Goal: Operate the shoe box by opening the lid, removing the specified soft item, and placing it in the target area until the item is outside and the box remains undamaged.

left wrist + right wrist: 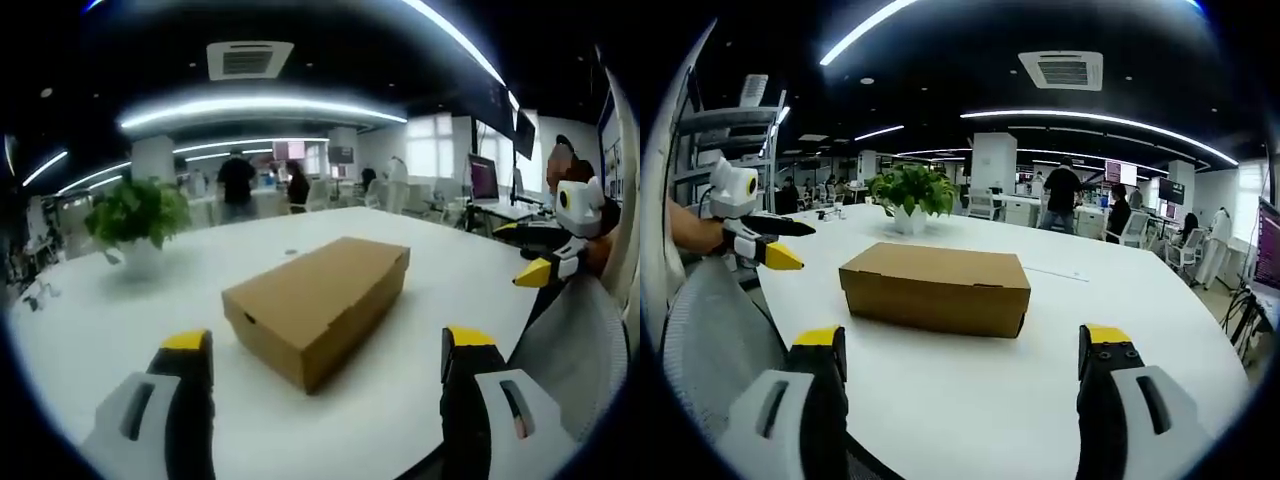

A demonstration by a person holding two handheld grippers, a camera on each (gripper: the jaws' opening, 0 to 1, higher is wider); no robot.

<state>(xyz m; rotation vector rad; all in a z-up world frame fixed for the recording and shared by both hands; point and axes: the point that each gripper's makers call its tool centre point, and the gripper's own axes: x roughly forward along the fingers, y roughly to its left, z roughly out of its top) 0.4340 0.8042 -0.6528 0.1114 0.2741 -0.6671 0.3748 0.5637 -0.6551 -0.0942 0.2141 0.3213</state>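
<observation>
Left gripper view: the left gripper (327, 345) has its two yellow-tipped jaws spread wide with nothing between them, raised above the white table (120, 320). Straight ahead, between the jaw tips and a little beyond them, lies the brown cardboard shoe box (318, 303) with its lid shut. Its long axis runs diagonally away from this gripper, the near short end toward the left jaw and the far end up to the right. At the right edge of this view the other tool shows, held above the table's rim.

In the right gripper view, the right gripper (962, 342) is likewise spread wide and empty. Here the shoe box (935, 288) lies broadside, its long side facing the jaws and the lid seam running across that face. The left gripper (765, 252) comes in from the left, near the box's left short end but apart from it.

Beyond the box stands a potted plant (910, 195), well apart from it, and people stand in the office behind.

Neither tool touches the box; the lid is not yet lifted. The right gripper faces the long edge squarely, so it looks better placed to raise the lid, while the left could steady the short end.
</observation>
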